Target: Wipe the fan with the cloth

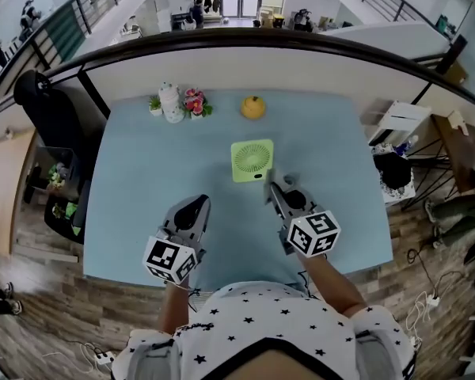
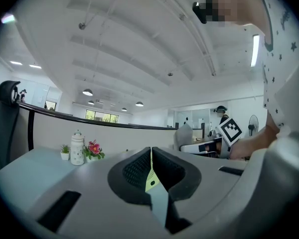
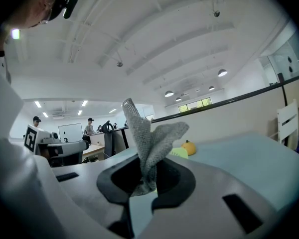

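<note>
The right gripper [image 3: 148,172] is pinching the grey cloth [image 3: 149,133], jaws closed on its lower fold; soft and limp, it is flopping above them. The left gripper [image 2: 151,158] is gripping nothing, jaws pressed together. The green fan [image 1: 252,161] is sitting on the blue table [image 1: 142,180], just ahead of the right gripper. It seems light and may slide, so its frame wants steadying. Room is lying open beside the fan; ornaments [image 1: 174,101] are standing well behind it.
</note>
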Demonstrator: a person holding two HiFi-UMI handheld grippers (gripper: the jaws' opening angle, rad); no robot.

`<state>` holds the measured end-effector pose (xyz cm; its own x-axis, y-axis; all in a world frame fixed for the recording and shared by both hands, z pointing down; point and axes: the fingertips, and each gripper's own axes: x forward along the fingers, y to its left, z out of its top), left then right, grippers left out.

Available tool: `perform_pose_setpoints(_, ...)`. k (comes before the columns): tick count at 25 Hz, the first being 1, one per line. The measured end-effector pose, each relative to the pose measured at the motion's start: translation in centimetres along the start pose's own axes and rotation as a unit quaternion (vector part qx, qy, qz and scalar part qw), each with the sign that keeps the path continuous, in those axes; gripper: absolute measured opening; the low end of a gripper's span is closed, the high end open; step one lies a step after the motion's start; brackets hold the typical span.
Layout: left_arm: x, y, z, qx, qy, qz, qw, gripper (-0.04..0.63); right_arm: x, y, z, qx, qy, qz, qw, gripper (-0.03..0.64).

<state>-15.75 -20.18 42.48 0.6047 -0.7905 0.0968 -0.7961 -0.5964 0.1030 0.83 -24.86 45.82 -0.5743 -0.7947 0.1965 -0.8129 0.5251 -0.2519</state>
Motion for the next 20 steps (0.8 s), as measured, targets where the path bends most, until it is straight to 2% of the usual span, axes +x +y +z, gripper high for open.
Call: perform_pose_setpoints(20,-0.51,-0.38,-0.47,-0.003,0.003,-0.010,0.9999,0.032,-0.80,0.64,-0.05,0.006,-0.006,-0.007,1.000,0.049)
